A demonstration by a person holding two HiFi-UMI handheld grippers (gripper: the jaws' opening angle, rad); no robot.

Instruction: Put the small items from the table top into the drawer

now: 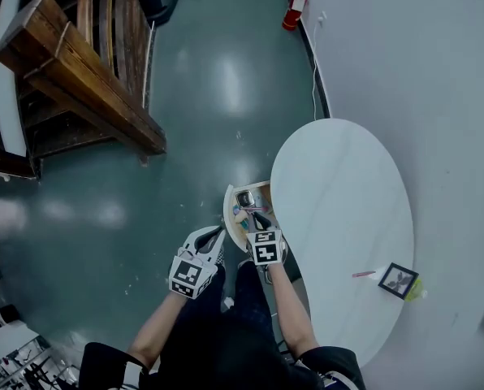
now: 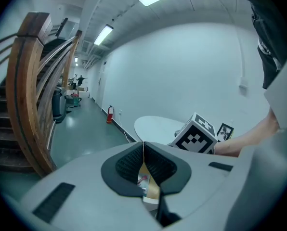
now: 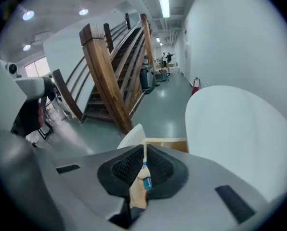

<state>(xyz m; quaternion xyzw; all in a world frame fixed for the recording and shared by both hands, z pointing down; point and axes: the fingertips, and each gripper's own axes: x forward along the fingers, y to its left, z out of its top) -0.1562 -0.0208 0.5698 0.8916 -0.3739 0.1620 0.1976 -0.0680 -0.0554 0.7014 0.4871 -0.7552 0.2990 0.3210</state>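
A white oval table (image 1: 347,177) has a drawer (image 1: 231,210) pulled out at its left side, with several small items inside. My right gripper (image 1: 255,218) hangs over the drawer, its jaws shut and empty (image 3: 144,147); the drawer's wooden rim (image 3: 168,141) shows just beyond them. My left gripper (image 1: 216,236) is beside the drawer's white front, over the floor. Its jaws are also shut with nothing held (image 2: 143,146). On the table's near right end lie a small black picture frame (image 1: 398,280), a pink pen (image 1: 364,274) and a yellow-green item (image 1: 417,290).
A wooden staircase (image 1: 79,71) rises at the far left across the green floor. A red fire extinguisher (image 1: 294,10) stands by the white wall, with a cable running along the wall's foot. The person's legs are below the grippers.
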